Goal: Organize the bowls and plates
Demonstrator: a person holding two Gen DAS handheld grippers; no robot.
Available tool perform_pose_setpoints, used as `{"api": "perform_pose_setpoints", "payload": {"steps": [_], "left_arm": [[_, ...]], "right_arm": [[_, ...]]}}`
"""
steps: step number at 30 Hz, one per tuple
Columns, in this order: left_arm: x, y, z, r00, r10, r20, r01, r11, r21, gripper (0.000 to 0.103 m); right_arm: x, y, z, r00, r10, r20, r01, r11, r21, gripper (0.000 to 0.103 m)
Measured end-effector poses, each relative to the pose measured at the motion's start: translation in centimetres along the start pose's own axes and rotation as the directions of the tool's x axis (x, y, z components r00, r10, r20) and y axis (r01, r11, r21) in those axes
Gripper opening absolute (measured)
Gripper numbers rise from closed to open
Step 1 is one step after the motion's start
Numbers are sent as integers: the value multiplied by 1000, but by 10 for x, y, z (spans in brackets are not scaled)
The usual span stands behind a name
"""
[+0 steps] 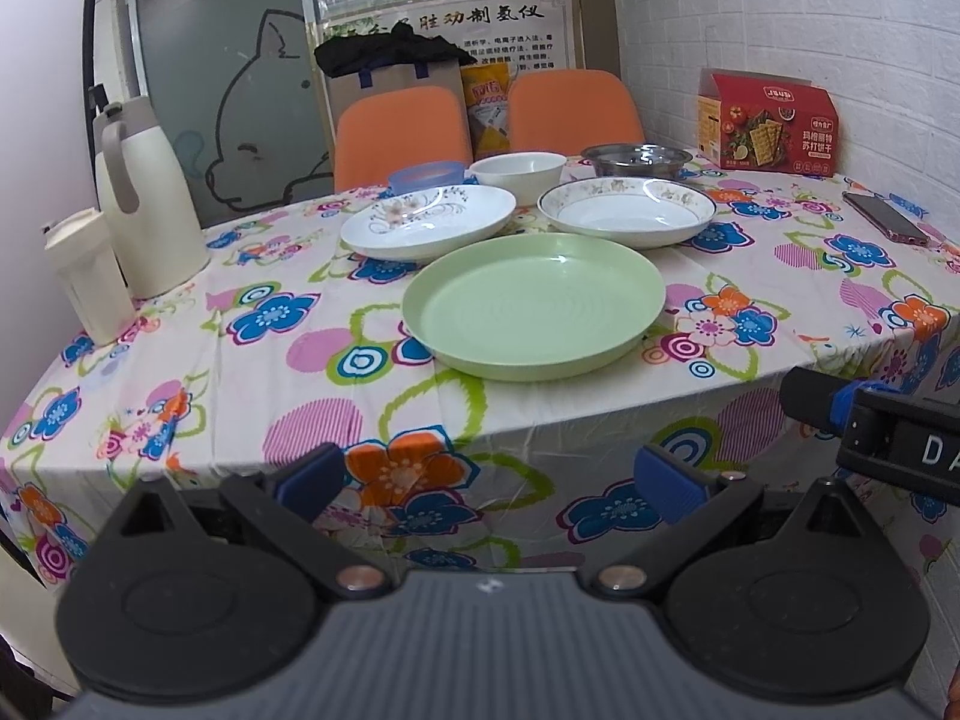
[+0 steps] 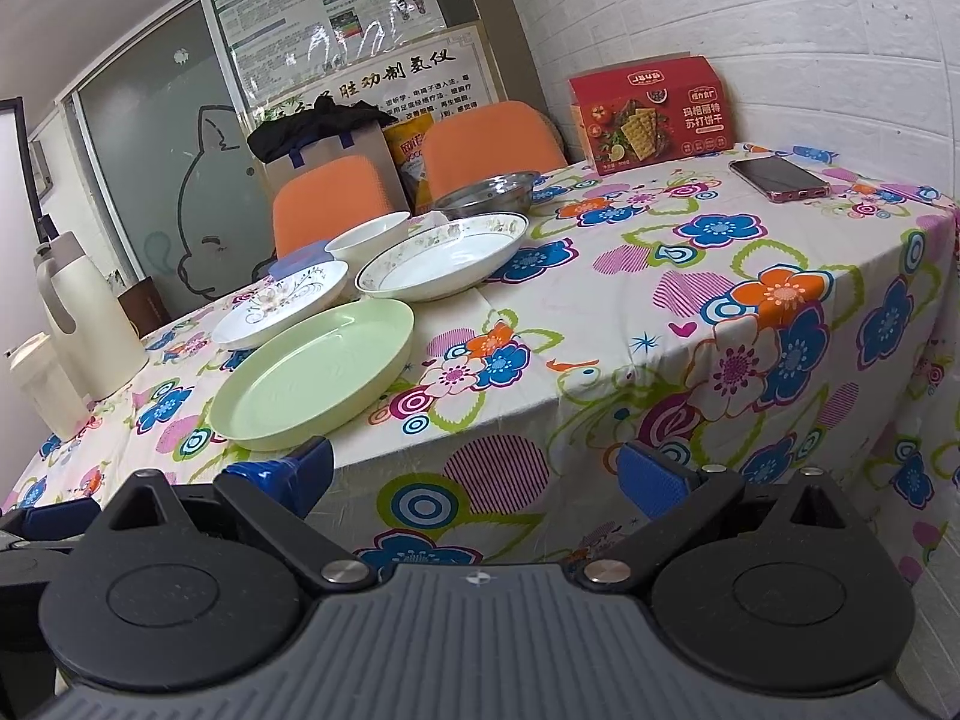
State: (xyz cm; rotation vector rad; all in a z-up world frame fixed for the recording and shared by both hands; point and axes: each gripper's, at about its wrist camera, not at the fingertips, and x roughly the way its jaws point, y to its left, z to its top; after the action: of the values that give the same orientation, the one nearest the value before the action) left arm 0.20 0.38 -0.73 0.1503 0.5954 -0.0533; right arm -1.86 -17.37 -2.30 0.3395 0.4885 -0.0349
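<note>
A light green plate (image 1: pixel 534 309) (image 2: pixel 315 375) lies nearest the table's front edge. Behind it sit a white plate with a floral swirl (image 1: pixel 429 222) (image 2: pixel 282 303) and a white plate with a patterned rim (image 1: pixel 627 210) (image 2: pixel 444 264). Further back stand a white bowl (image 1: pixel 519 171) (image 2: pixel 369 237), a blue plastic bowl (image 1: pixel 426 174) (image 2: pixel 294 258) and a steel bowl (image 1: pixel 636 159) (image 2: pixel 489 189). My left gripper (image 1: pixel 489 480) hangs open in front of the table edge, below the green plate. My right gripper (image 2: pixel 474 471) is open too, to the right of the green plate, holding nothing.
A cream thermos jug (image 1: pixel 147 198) and a white cup (image 1: pixel 87 276) stand at the table's left. A red cracker box (image 1: pixel 768 123) and a phone (image 1: pixel 885 216) lie at the right by the brick wall. Two orange chairs (image 1: pixel 402 132) stand behind the table.
</note>
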Motion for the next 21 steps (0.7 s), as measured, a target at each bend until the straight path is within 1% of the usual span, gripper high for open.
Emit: {"api": "perform_pose_setpoints", "payload": {"steps": [21], "left_arm": [[0,3,2,1000,4,0,-4,1000,-4,103]], "right_arm": [[-2,6,1,1000,-15,10,16,999,-39,89]]}}
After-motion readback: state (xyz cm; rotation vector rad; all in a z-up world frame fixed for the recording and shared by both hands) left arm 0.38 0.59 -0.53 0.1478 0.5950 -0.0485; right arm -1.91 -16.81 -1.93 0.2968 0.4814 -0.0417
